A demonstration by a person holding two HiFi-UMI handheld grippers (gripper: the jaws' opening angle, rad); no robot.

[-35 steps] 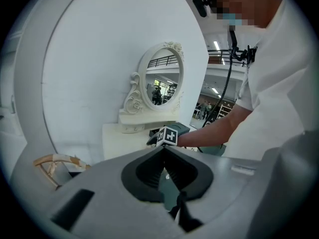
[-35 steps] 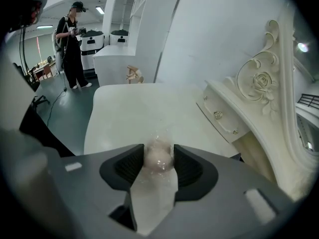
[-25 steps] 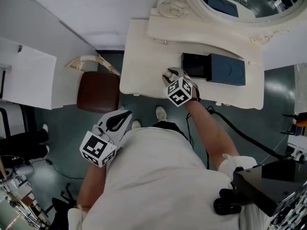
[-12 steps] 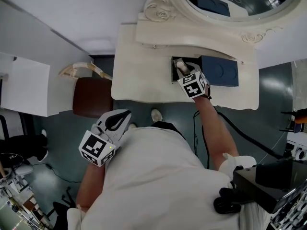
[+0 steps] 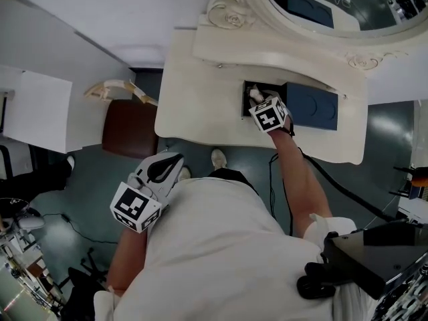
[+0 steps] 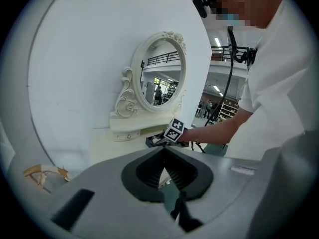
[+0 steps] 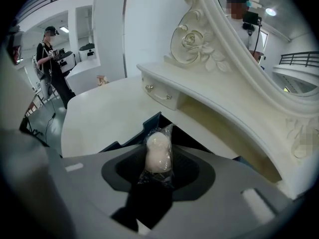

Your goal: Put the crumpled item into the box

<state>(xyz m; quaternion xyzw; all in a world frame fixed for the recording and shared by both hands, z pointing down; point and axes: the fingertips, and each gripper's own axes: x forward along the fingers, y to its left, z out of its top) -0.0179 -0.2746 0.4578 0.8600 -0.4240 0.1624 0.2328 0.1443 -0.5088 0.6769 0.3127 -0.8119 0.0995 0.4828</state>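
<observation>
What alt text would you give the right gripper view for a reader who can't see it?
The right gripper, its jaws just opening, holds a crumpled pale item in clear plastic wrap over an open dark blue box. The box sits on a cream dressing table below an ornate cream-framed mirror.

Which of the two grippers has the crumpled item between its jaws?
The right gripper, above the open box: its opening jaws hold the pale crumpled item. The left gripper is shut and empty.
</observation>
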